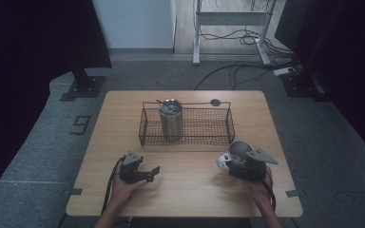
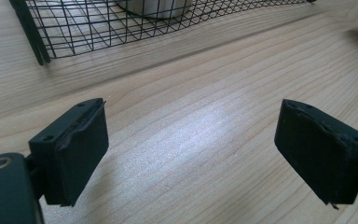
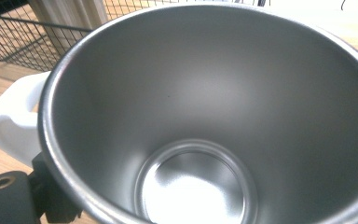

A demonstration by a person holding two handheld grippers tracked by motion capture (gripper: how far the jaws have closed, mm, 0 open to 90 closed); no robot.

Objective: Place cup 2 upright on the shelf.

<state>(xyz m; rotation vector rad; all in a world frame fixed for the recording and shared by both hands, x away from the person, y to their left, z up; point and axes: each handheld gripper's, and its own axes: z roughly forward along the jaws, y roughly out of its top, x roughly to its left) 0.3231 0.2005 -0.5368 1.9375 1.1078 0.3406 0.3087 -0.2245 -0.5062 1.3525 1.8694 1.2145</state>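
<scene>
A steel mug (image 1: 239,151) with a white handle (image 1: 224,161) is at the front right of the table, and my right gripper (image 1: 241,163) is shut on it. In the right gripper view the mug's bare inside (image 3: 214,102) faces the camera, with the handle (image 3: 14,121) at the left; the jaws are hidden behind it. My left gripper (image 1: 151,174) rests low at the front left, open with nothing between its jaws (image 2: 193,109). A lidded steel tumbler (image 1: 171,118) stands upright in the left half of a black wire basket (image 1: 186,141).
The basket's near wall (image 2: 98,28) runs across mid-table, just beyond both grippers. A small dark disc (image 1: 215,102) lies behind the basket. Bare wood lies between the two grippers. Past the table are a desk frame and floor cables (image 1: 233,71).
</scene>
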